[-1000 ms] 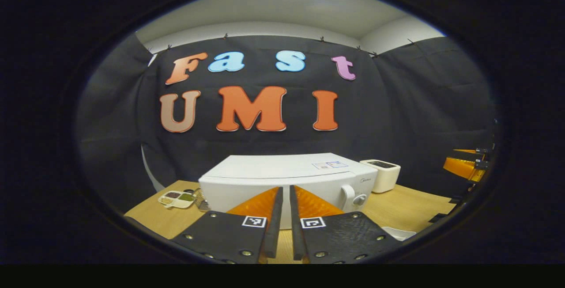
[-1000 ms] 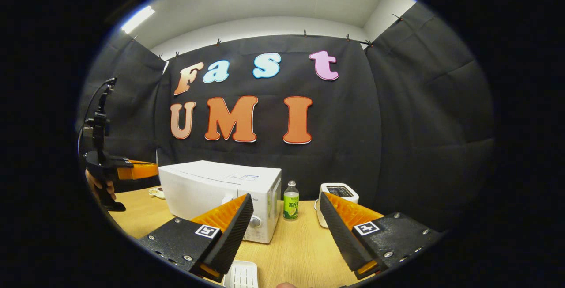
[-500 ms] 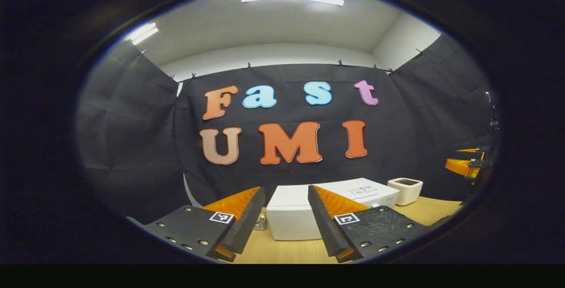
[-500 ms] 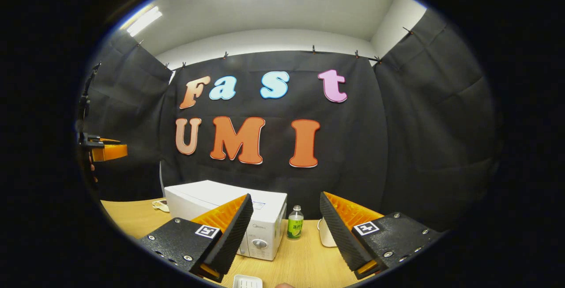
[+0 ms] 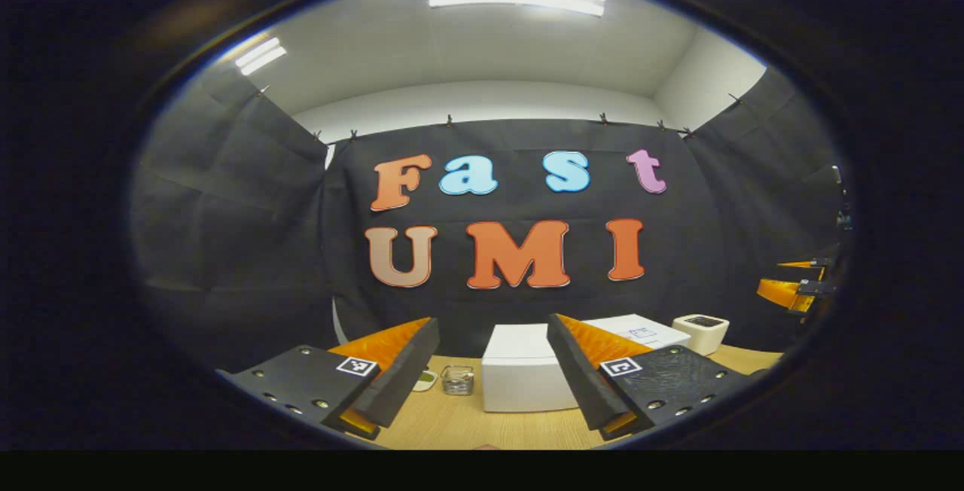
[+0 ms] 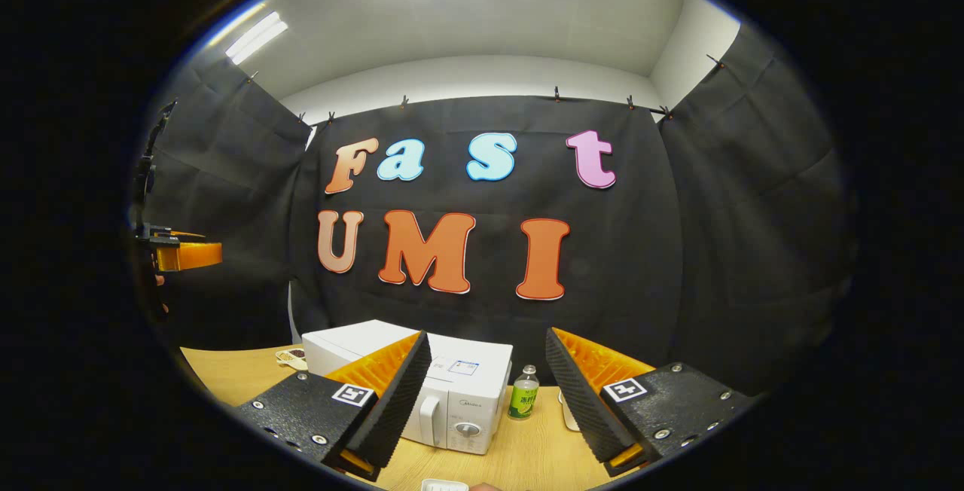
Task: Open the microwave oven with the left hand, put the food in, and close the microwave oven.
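Black-draped booth, wooden table, white microwave oven standing on it near the back wall, door shut, a green bottle just beside its right end. Left gripper and right gripper both raised well short of the oven, fingers spread apart, gripping nothing. Likely a heavy, rigid box with a stiff hinged door: best taken by the upright handle next to the dial panel, pulled steadily to avoid dragging the whole oven.

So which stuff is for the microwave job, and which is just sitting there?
For the job:
white box-shaped microwave oven, door shut
left gripper, open
right gripper, open

Just lying about:
small green-labelled bottle
white square-topped appliance
small clear glass jar
wooden table
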Action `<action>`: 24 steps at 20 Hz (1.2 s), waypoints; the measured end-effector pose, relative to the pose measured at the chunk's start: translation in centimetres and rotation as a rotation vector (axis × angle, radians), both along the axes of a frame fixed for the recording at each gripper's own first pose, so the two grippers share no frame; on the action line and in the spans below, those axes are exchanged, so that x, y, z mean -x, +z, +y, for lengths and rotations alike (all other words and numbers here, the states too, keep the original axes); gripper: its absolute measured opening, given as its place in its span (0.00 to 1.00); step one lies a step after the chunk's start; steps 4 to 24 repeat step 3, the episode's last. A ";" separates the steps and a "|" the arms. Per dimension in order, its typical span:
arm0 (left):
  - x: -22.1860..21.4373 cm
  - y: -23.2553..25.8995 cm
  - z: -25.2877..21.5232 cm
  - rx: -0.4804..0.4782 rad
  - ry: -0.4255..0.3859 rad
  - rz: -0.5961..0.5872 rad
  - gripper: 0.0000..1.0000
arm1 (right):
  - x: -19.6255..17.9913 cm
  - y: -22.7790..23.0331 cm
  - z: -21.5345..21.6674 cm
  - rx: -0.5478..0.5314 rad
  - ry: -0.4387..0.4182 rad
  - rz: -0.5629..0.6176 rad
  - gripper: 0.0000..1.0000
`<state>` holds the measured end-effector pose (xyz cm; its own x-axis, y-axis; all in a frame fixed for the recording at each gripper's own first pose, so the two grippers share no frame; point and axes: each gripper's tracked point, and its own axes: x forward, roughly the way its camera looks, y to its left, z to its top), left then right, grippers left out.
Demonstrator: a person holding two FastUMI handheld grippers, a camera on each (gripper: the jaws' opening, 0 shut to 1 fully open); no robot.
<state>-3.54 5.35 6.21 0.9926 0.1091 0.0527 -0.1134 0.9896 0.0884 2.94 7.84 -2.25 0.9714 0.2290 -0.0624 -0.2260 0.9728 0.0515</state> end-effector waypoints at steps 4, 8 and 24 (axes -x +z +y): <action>0.3 -0.2 -0.1 -0.001 -0.007 -0.007 0.91 | 0.2 0.1 0.2 -0.004 0.012 -0.002 0.95; 0.3 -0.2 -0.1 -0.001 -0.007 -0.007 0.91 | 0.2 0.1 0.2 -0.004 0.012 -0.002 0.95; 0.3 -0.2 -0.1 -0.001 -0.007 -0.007 0.91 | 0.2 0.1 0.2 -0.004 0.012 -0.002 0.95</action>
